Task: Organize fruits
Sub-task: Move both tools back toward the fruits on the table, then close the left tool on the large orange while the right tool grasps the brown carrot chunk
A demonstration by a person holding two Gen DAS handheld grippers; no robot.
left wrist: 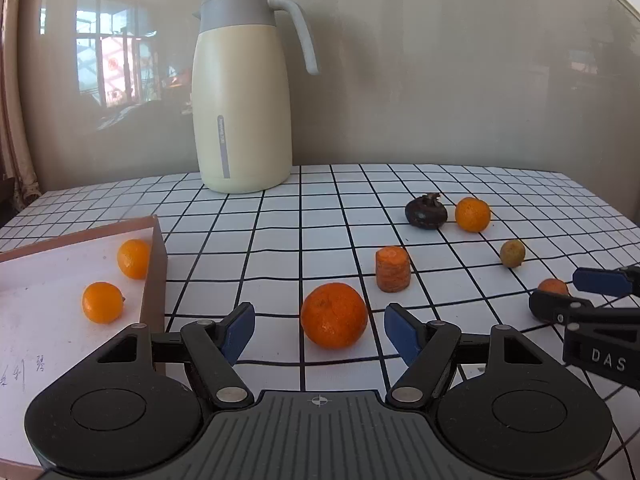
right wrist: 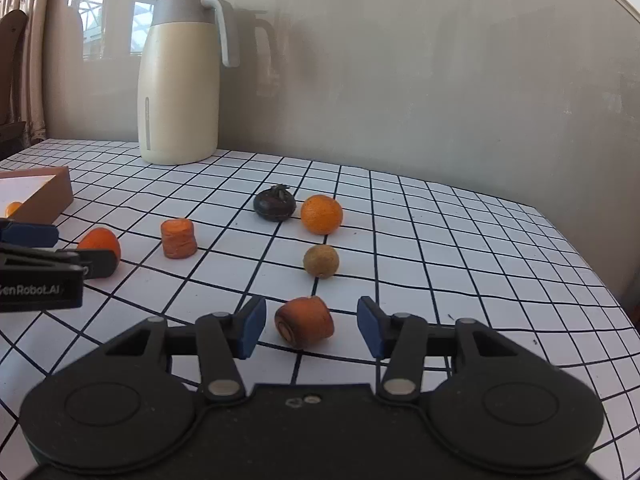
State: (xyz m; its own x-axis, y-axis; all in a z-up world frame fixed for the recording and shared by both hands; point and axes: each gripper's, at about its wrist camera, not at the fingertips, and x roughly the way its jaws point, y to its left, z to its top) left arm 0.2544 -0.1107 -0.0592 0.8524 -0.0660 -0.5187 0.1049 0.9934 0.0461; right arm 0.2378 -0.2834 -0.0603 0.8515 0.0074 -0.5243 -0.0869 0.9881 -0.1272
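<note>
My left gripper [left wrist: 320, 334] stands open around a large orange [left wrist: 334, 316] on the checked tablecloth, with a gap at each blue pad. In the right wrist view my right gripper [right wrist: 311, 328] is open around a carrot piece [right wrist: 305, 322] lying on its side, and neither pad touches it. A pink-rimmed box [left wrist: 156, 264] at the left holds two small oranges [left wrist: 134, 258] [left wrist: 102, 302]. An upright carrot chunk [left wrist: 393, 270], a dark fruit [left wrist: 426, 212], another orange [left wrist: 473, 215] and a small brownish fruit [left wrist: 512, 253] lie loose further back.
A tall cream thermos jug [left wrist: 242, 92] stands at the back of the table against the grey wall. The table's right edge [right wrist: 600, 280] curves away near the right gripper. Curtains and a chair show at the far left.
</note>
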